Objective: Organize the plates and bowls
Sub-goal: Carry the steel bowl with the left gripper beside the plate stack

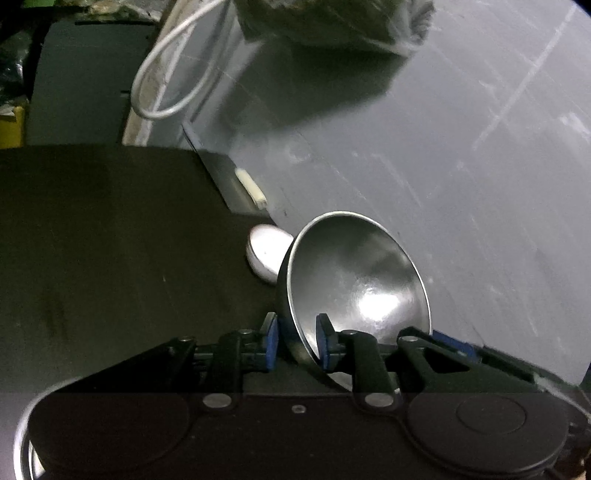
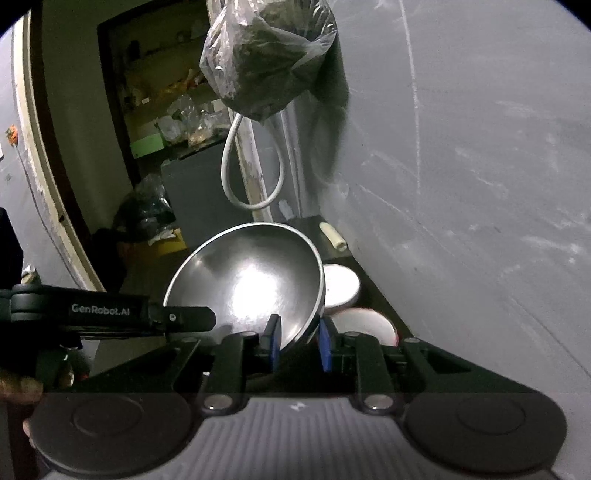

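My left gripper (image 1: 297,341) clamps the rim of a tilted round steel bowl (image 1: 354,280), right of a dark countertop (image 1: 110,240). My right gripper (image 2: 299,341) pinches a second shiny steel bowl (image 2: 247,280); white round dishes (image 2: 341,284) sit right of it.

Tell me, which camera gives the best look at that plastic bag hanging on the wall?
The right wrist view: the bag hangs almost whole there, clear plastic around a dark lump, above the cable. The left wrist view shows only the bag's blurred bottom, cut off by the picture's top edge.
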The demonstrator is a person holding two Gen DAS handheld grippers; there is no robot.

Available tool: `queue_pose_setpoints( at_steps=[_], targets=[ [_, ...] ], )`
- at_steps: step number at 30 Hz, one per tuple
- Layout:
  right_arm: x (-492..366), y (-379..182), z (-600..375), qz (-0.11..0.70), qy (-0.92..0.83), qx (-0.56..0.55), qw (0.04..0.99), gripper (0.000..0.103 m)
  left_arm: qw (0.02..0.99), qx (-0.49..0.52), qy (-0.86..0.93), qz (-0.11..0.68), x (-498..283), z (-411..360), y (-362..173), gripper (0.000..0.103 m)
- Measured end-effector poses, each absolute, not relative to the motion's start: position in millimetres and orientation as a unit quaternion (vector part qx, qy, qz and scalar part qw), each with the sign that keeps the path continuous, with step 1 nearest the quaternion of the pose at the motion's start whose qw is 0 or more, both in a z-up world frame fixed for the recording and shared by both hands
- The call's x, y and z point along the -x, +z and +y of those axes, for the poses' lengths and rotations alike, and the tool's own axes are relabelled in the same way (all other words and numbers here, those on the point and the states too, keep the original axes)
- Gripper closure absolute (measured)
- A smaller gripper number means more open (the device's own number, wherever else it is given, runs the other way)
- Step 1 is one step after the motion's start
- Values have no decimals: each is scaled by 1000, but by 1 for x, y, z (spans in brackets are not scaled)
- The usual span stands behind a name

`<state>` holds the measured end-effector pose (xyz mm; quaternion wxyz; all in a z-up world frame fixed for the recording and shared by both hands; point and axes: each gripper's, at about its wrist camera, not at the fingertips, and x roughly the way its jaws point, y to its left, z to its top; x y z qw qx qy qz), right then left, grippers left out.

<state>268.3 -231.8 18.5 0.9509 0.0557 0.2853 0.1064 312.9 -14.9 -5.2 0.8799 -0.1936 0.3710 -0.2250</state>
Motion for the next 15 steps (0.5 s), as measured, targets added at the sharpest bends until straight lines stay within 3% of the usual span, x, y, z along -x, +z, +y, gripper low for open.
queue_pose_setpoints(
  at_steps=[15],
  targets=[
    [-174, -21, -266, 404, 143, -85, 900, 77, 801, 173, -253, 514, -230, -22, -57, 77]
  ],
)
